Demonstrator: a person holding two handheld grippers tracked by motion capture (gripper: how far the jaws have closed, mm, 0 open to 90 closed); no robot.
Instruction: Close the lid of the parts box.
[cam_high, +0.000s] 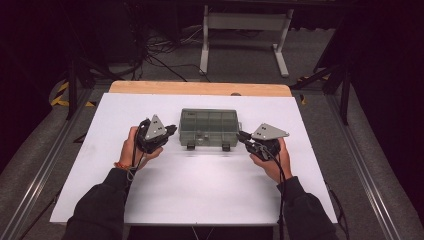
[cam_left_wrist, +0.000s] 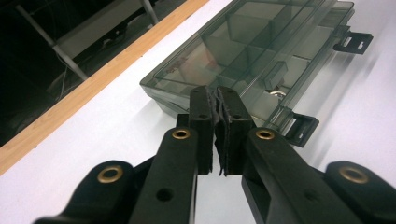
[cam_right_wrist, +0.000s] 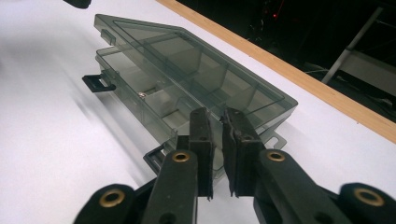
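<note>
Both tools, left tool (cam_high: 172, 131) and right tool (cam_high: 241, 136), nearly clenched and grasping nothing, are flanking the compartment box (cam_high: 208, 127), apparently poised for unlatching its clasps (cam_high: 190, 146).

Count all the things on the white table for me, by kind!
Boxes: 1, the clear grey box
Black latches on its front: 2
Grippers: 2, left gripper and right gripper
Total: 5
</note>
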